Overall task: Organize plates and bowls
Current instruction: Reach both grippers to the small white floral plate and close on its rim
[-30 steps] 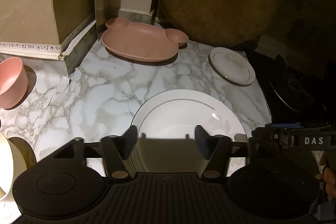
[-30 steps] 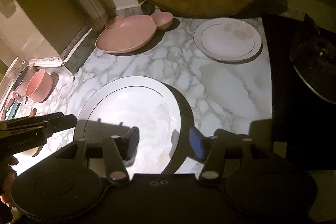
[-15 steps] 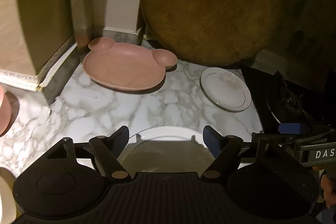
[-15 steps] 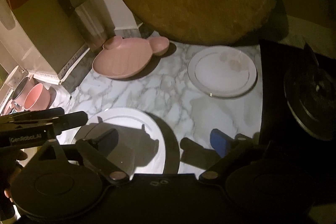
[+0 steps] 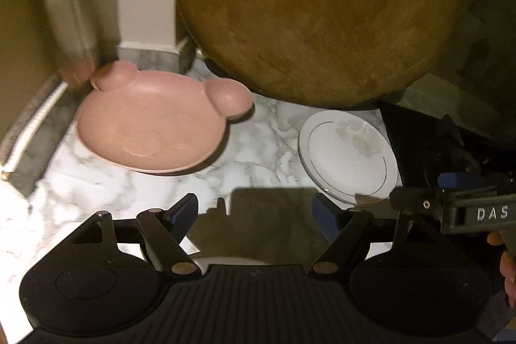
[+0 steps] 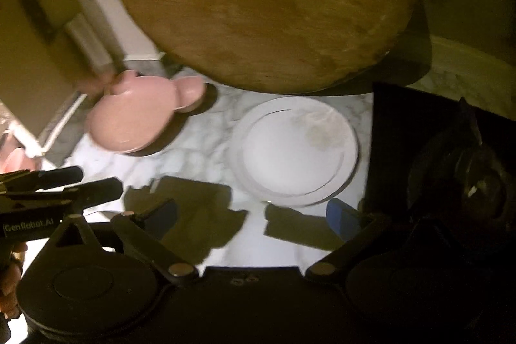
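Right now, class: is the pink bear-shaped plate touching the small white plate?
Apart. The left wrist view shows bare marble counter between the pink bear-shaped plate and the small white plate.

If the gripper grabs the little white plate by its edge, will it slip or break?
The small white plate looks glazed and shiny, so it is probably slippery for the fingers. It looks like china, so it would likely chip if dropped on the marble counter. It lies flat with a low rim, so getting under its edge may be fiddly.

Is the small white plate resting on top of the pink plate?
No, the white plate lies on the counter, apart from the pink plate.
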{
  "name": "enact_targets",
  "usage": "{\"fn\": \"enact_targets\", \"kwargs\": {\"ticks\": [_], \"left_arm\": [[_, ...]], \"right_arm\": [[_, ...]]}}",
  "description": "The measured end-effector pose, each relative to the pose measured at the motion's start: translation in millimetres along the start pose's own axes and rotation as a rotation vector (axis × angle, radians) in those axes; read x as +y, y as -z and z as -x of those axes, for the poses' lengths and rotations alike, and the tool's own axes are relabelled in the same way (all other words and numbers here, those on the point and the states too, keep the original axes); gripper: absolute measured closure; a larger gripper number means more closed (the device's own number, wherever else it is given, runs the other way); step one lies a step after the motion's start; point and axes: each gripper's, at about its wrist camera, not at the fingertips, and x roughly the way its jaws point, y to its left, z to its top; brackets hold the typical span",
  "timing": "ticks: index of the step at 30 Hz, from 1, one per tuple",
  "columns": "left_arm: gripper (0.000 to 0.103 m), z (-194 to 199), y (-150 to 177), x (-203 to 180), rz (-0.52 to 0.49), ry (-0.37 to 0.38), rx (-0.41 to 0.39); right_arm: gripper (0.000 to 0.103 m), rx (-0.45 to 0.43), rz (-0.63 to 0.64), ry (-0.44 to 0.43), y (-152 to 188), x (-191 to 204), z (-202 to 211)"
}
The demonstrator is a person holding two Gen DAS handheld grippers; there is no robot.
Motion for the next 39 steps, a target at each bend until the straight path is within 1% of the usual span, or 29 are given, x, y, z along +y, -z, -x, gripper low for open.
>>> {"fn": "enact_targets", "kwargs": {"ticks": [5, 11, 16, 17, 19, 20, 22, 25, 27, 28, 30, 32, 34, 36, 39], "left_arm": [[0.026, -24.8, -10.3, -17.4, -0.005, -0.013, 0.024], [0.026, -56.8, -21.8, -28.4, 0.012, -0.023, 0.078], [0.026, -76.9, -29.9, -35.3, 0.029, -0.016, 0.103], [0.026, -80.1, -30.5, -37.3, 0.029, -0.014, 0.106], [0.026, -87.1, -31.9, -41.3, 0.027, -0.015, 0.115], [0.026, -90.5, -32.3, -43.3, 0.027, -0.014, 0.118], [0.026, -95.7, -31.9, -45.3, 0.033, -0.006, 0.13], [0.027, -103.0, -31.4, -48.5, 0.039, 0.009, 0.152], [0.027, -106.3, -30.8, -50.1, 0.044, 0.015, 0.16], [0.027, -107.9, -30.5, -50.6, 0.048, 0.02, 0.163], [0.038, -110.3, -30.8, -50.7, 0.055, 0.03, 0.169], [0.042, -113.3, -31.4, -49.9, 0.066, 0.036, 0.178], [0.049, -115.1, -31.6, -47.8, 0.081, 0.039, 0.179], [0.06, -116.9, -31.9, -45.7, 0.091, 0.045, 0.185], [0.066, -120.0, -32.0, -41.7, 0.113, 0.06, 0.193]], "right_arm": [[0.007, 0.023, 0.014, 0.033, -19.9, -23.0, -23.4], [0.015, 0.047, -0.029, 0.031, -45.7, -50.0, -50.1], [0.022, 0.082, -0.027, 0.044, -61.9, -66.3, -71.7], [0.025, 0.089, -0.03, 0.044, -64.4, -69.8, -75.5], [0.027, 0.114, -0.036, 0.033, -69.7, -76.8, -84.5], [0.03, 0.122, -0.041, 0.033, -71.8, -80.1, -88.2], [0.033, 0.132, -0.042, 0.037, -75.3, -84.6, -94.4], [0.041, 0.152, -0.046, 0.011, -78.7, -91.1, -102.0], [0.053, 0.167, -0.048, -0.003, -80.5, -94.6, -106.5], [0.054, 0.173, -0.052, -0.01, -81.3, -96.6, -108.5], [0.058, 0.185, -0.059, -0.025, -81.8, -99.7, -111.9], [0.061, 0.195, -0.062, -0.029, -81.5, -102.0, -114.4], [0.061, 0.201, -0.066, -0.035, -80.9, -104.6, -116.6], [0.065, 0.206, -0.071, -0.036, -80.1, -107.5, -117.6], [0.072, 0.213, -0.084, -0.039, -78.7, -111.4, -119.1]]}}
